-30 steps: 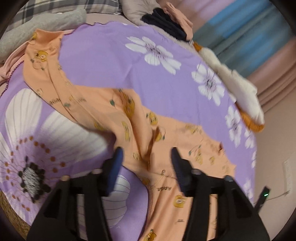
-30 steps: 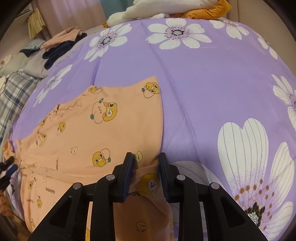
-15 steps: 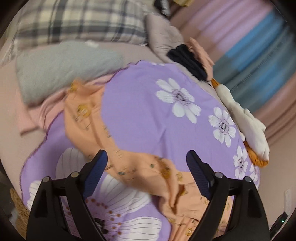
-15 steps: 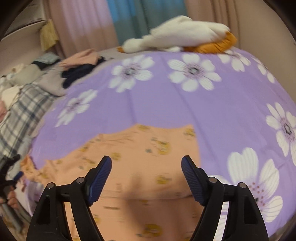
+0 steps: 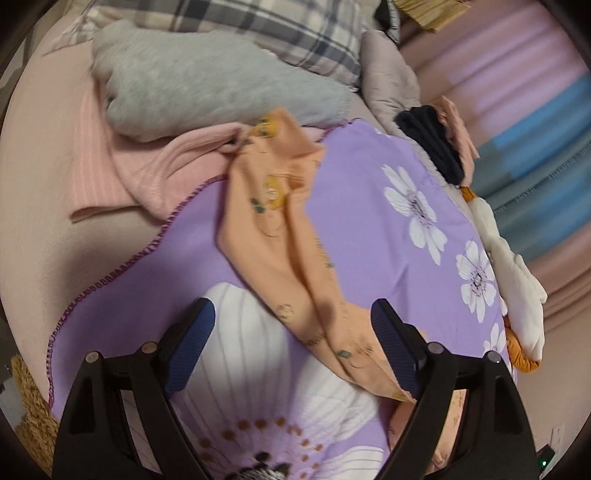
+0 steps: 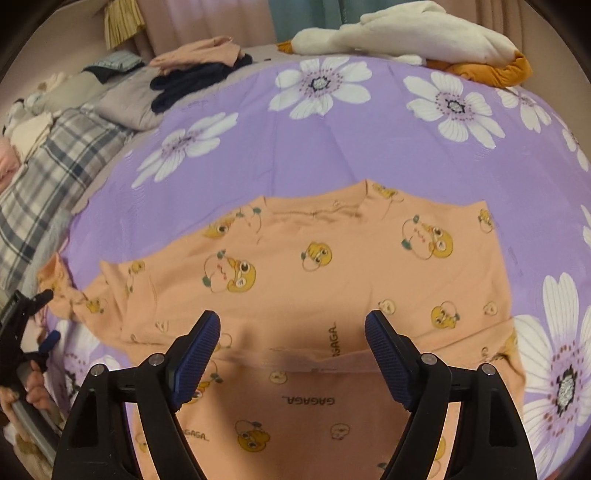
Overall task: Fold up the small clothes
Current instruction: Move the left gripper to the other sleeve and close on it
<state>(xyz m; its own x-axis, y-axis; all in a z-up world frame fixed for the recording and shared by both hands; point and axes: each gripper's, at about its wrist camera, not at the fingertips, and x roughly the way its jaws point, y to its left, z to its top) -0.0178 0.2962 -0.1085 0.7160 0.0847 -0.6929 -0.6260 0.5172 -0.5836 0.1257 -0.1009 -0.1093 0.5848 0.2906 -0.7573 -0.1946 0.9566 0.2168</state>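
An orange child's top with yellow cartoon prints [image 6: 332, 280] lies on the purple flowered blanket [image 6: 332, 140], its lower part folded up over the body. Its long sleeve [image 5: 280, 236] stretches away toward the blanket's edge in the left wrist view. My left gripper [image 5: 291, 332] is open and empty, hovering above the near part of the sleeve. My right gripper [image 6: 291, 332] is open and empty above the folded edge of the top. The left gripper also shows at the left edge of the right wrist view [image 6: 26, 328].
A grey garment [image 5: 207, 77] and a pink garment [image 5: 147, 162] lie beyond the sleeve end, with a plaid pillow [image 5: 280, 26] behind. Dark and pink clothes [image 6: 199, 70] are stacked at the far side. A white and orange plush [image 6: 417, 37] lies at the blanket's far edge.
Both grippers have opened; the right let go of the top's hem. Both have pulled back and up, and the left one has turned toward the sleeve end.
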